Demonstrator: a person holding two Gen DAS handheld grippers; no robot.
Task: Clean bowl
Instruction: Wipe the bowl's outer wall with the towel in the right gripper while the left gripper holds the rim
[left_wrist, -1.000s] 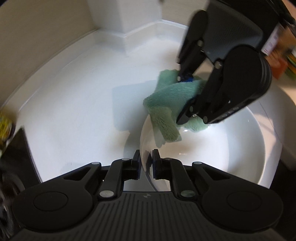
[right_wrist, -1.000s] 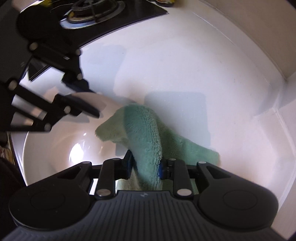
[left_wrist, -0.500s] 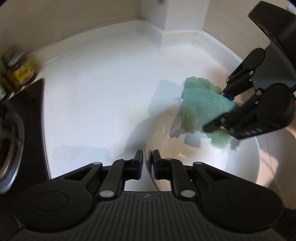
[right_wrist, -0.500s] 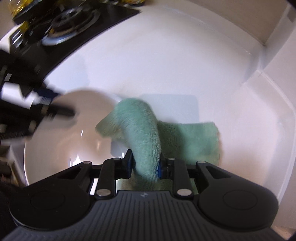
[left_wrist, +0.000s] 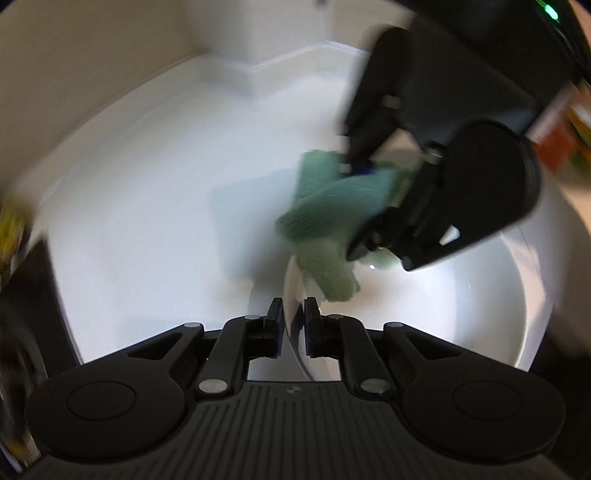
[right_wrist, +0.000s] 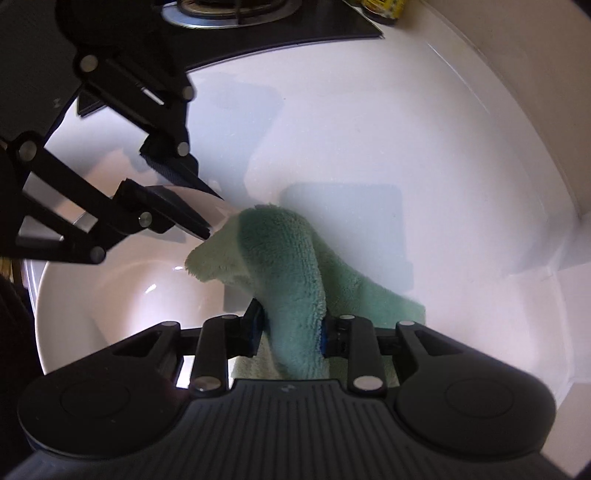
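White bowl (right_wrist: 122, 295) is being pinched at its rim by the left gripper (left_wrist: 293, 325), jaws pressed together on the thin wall. Green cloth (right_wrist: 291, 280) is being clamped in the right gripper (right_wrist: 291, 332), jaws closed on a thick fold. Relative to the bowl: cloth is being draped over the rim on the wall side, its loose corner hanging inward. Bowl hollow is lying to the left of the right gripper; likely the wipe is being steered that way. White counter (right_wrist: 424, 147) is lying beneath.
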